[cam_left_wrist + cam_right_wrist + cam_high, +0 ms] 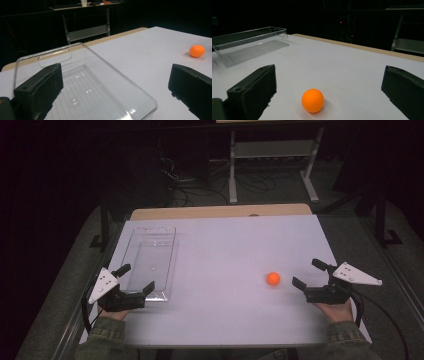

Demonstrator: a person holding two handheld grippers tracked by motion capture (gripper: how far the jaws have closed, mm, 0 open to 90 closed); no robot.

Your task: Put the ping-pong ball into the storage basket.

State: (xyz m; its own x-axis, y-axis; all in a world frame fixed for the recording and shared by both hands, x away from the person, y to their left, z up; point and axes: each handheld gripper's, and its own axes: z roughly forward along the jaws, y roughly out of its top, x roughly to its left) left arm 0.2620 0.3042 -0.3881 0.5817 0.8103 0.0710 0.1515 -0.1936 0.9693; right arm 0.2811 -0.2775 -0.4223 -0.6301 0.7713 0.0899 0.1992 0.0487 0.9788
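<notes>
Both claws gape wide, right claw (311, 274) facing ball (272, 278).

A white table (225, 250) carries the things. On it lie a clear plastic tray (150, 262) and, well apart, an orange ball (272, 278).

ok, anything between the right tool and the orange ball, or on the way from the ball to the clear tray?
Nothing visible. The right tool is open, with the orange ball just ahead of its jaws on bare white table. The stretch from the ball to the clear tray is also bare. The left tool, open, sits at the tray's near end.
</notes>
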